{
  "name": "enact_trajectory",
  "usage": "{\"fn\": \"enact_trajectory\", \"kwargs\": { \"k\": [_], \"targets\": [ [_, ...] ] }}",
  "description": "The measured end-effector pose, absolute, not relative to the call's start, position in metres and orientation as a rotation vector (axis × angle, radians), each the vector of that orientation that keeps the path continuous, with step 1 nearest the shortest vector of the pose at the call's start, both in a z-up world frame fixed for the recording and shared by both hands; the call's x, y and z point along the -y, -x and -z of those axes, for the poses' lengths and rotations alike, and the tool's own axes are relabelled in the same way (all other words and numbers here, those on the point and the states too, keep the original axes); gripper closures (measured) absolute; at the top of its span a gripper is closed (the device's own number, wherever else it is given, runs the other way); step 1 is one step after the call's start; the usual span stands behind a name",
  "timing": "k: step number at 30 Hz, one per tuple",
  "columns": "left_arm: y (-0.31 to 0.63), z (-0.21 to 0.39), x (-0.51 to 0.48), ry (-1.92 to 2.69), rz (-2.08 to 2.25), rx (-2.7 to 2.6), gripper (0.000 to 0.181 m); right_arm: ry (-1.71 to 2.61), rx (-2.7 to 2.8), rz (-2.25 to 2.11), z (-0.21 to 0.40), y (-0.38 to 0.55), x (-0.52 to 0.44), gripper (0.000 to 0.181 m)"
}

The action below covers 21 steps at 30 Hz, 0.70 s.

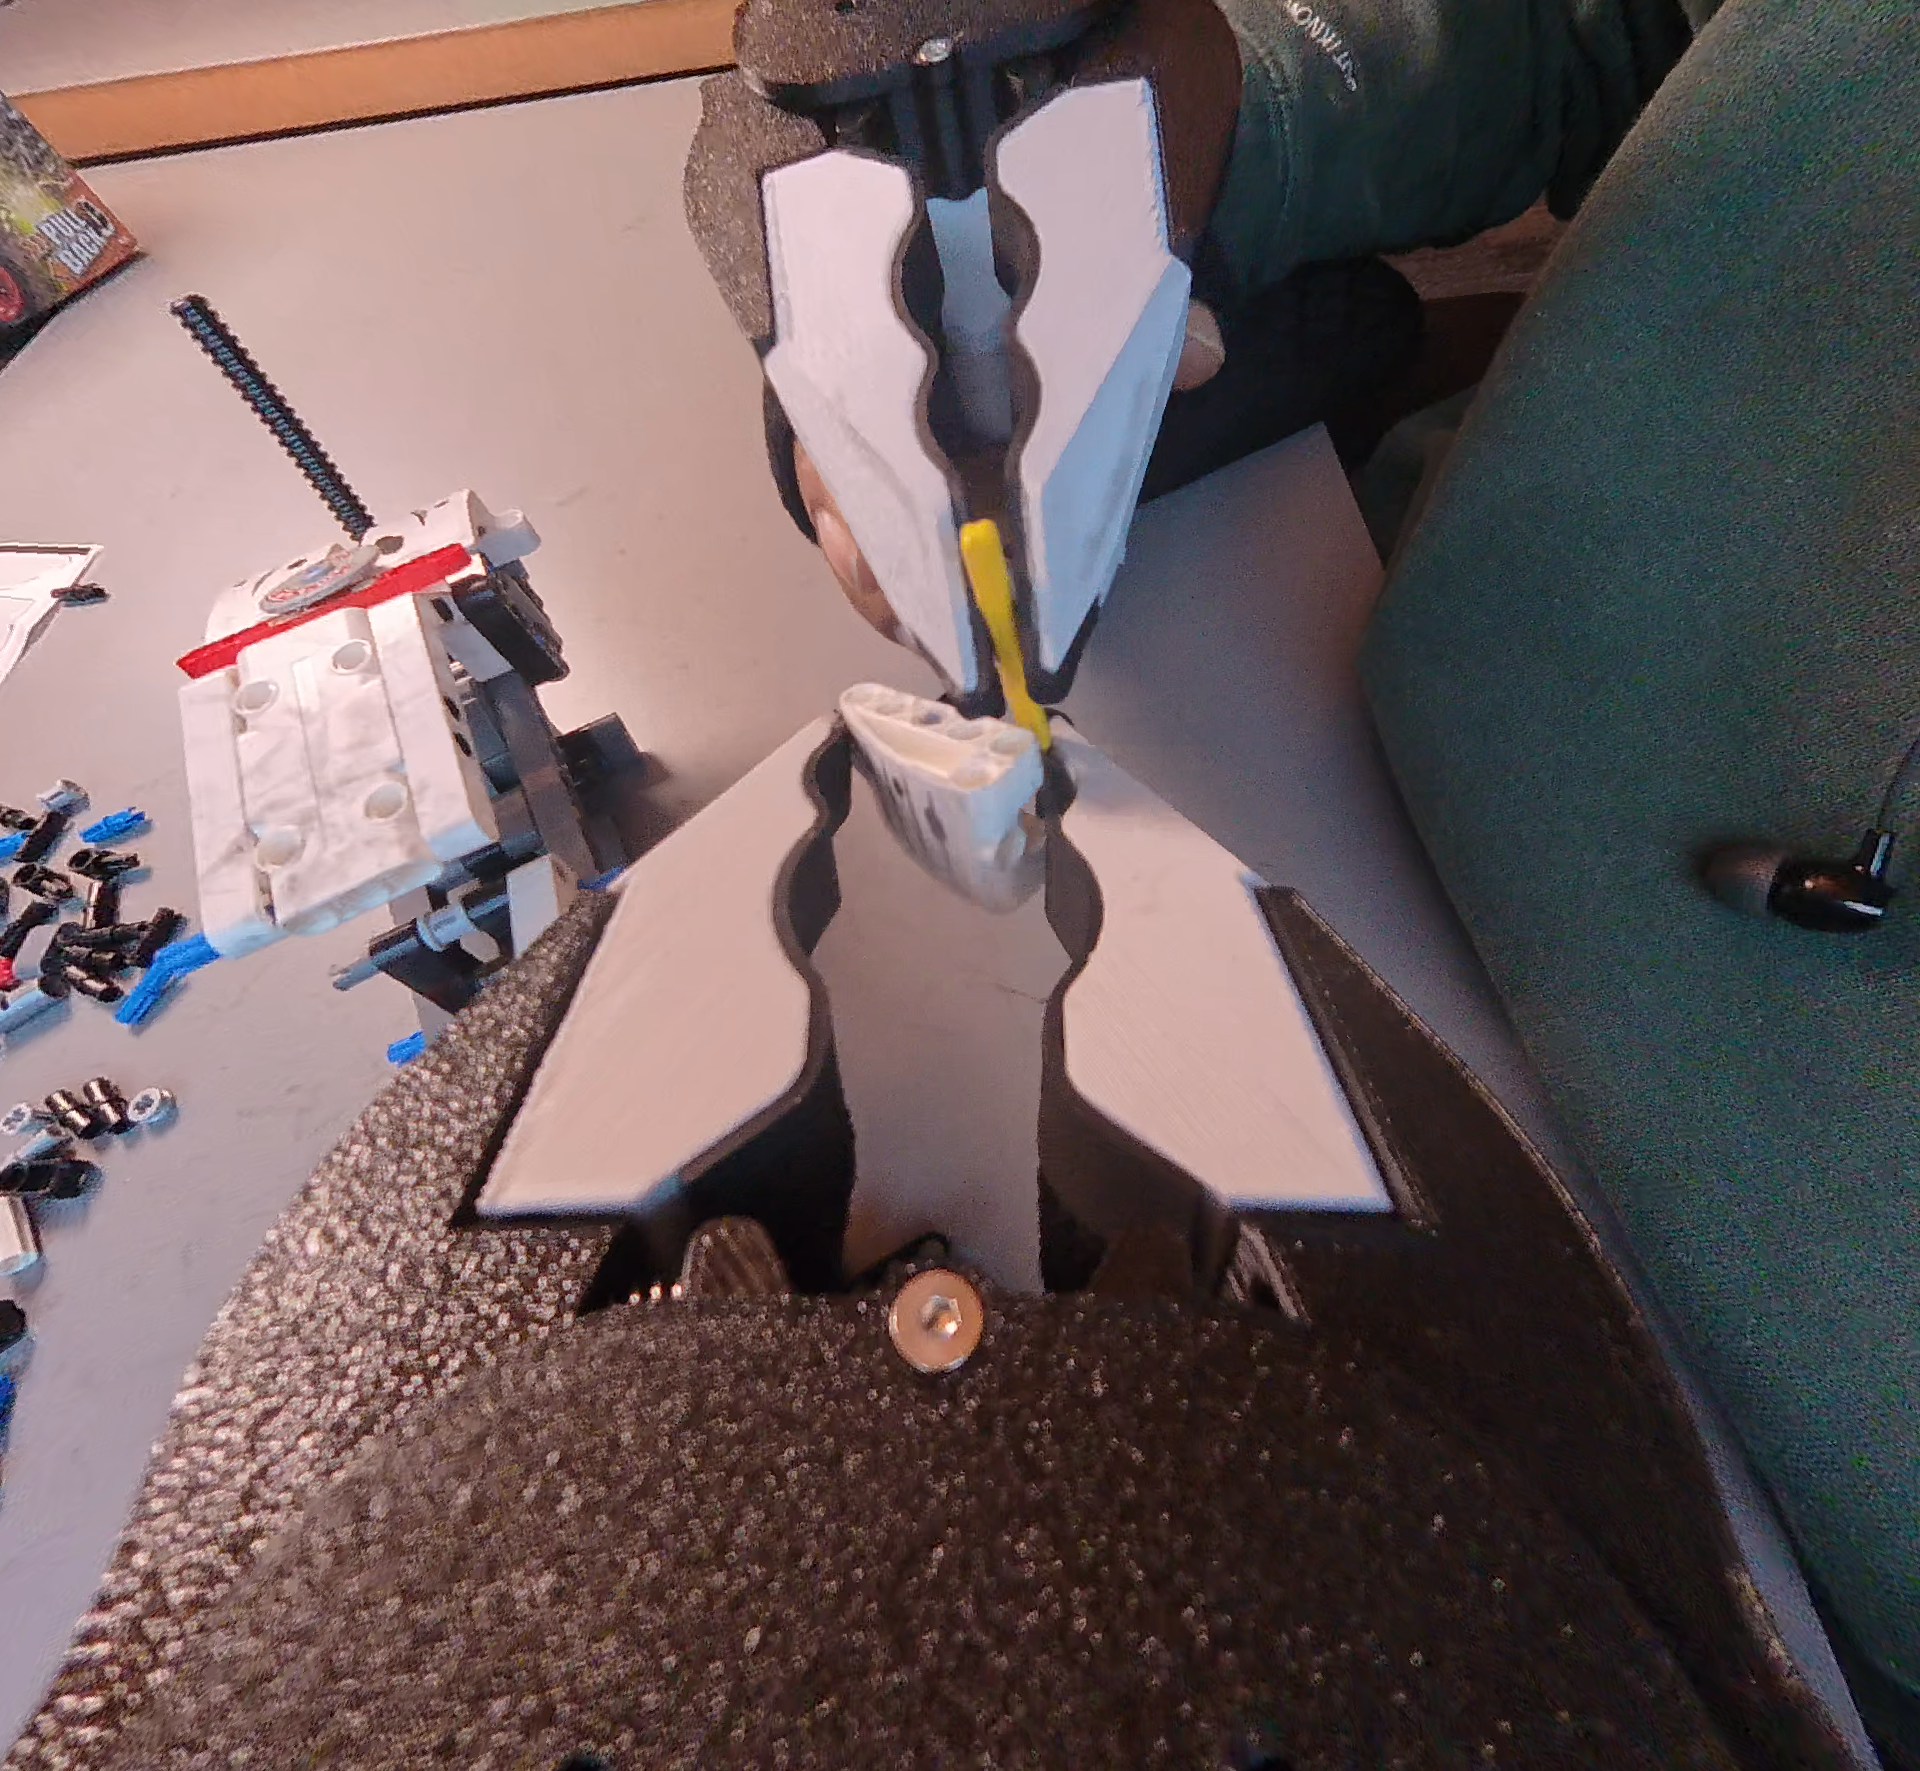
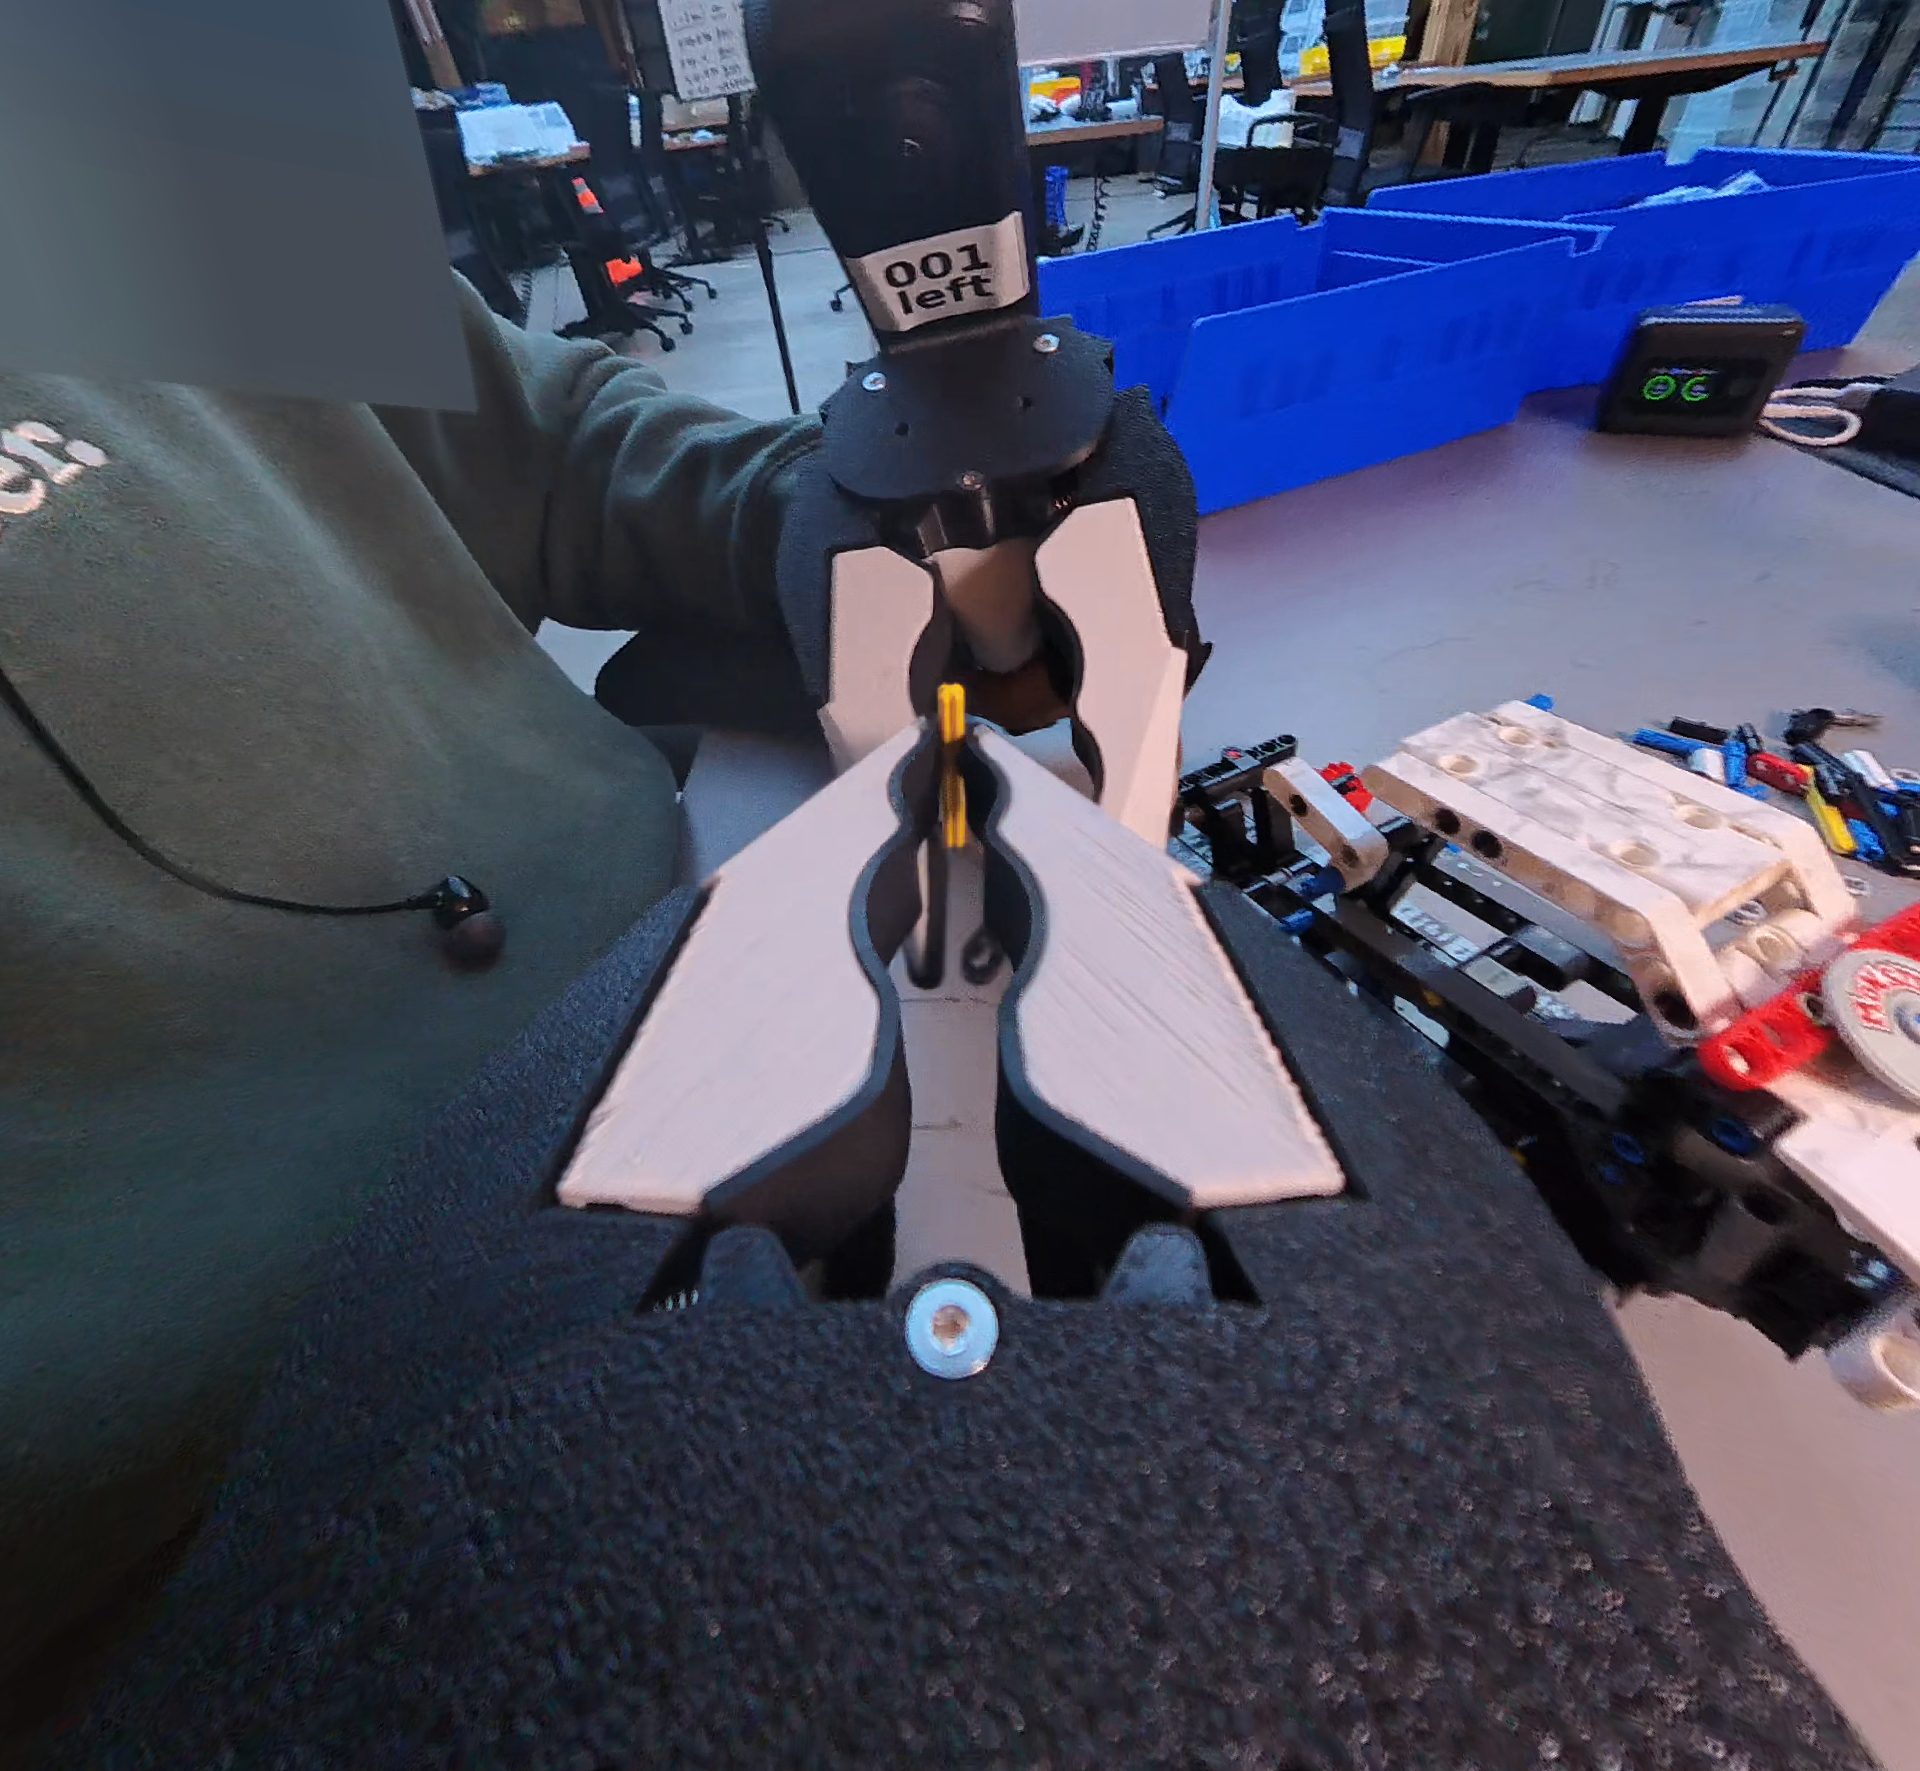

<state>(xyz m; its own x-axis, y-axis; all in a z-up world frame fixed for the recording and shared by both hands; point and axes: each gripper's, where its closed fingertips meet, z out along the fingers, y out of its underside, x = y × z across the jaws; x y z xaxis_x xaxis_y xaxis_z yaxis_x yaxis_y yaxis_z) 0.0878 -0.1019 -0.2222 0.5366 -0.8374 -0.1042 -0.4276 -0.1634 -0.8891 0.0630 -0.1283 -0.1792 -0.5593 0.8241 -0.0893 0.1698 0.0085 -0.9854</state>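
Tools meet tip to tip beside the model (image 1: 343,745): left tool (image 1: 940,765) clamps a white piece (image 1: 951,791), right tool (image 2: 951,786) clamps a yellow axle (image 2: 951,776).

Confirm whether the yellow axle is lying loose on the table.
No: the yellow axle is pinched between the right gripper's fingers, above the table.

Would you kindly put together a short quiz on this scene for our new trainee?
1. What do the right tongs hold? A) a blue pin B) a yellow axle C) a red beam
2. True or false: the left tongs are empty.
3. Fill in: the part-built toy vehicle stands on the ____.
Key: 1 B; 2 false, they are shut on a white panel piece; 3 table.
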Motion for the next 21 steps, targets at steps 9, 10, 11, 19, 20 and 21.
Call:
{"fn": "enact_trajectory", "kwargs": {
  "k": [9, 10, 11, 19, 20, 21],
  "targets": [
    [-0.088, 0.235, 0.105, 1.827, 0.522, -1.090, 0.145, 1.046, 1.749, -1.576, 0.181, -0.060, 0.122, 0.178],
    [-0.089, 0.231, 0.105, 1.813, 0.538, -1.076, 0.145, 1.045, 1.738, -1.594, 0.179, -0.061, 0.122, 0.178],
    [-0.091, 0.225, 0.105, 1.792, 0.558, -1.058, 0.145, 1.044, 1.715, -1.623, 0.175, -0.061, 0.122, 0.178],
    [-0.094, 0.187, 0.106, 1.679, 0.724, -0.933, 0.178, 1.000, 1.620, -1.700, 0.161, -0.063, 0.119, 0.178],
    [-0.093, 0.189, 0.107, 1.698, 0.726, -0.938, 0.178, 0.986, 1.648, -1.657, 0.163, -0.063, 0.119, 0.178],
    [-0.092, 0.192, 0.106, 1.713, 0.720, -0.942, 0.179, 0.973, 1.679, -1.610, 0.166, -0.063, 0.118, 0.178]
  ]
}}
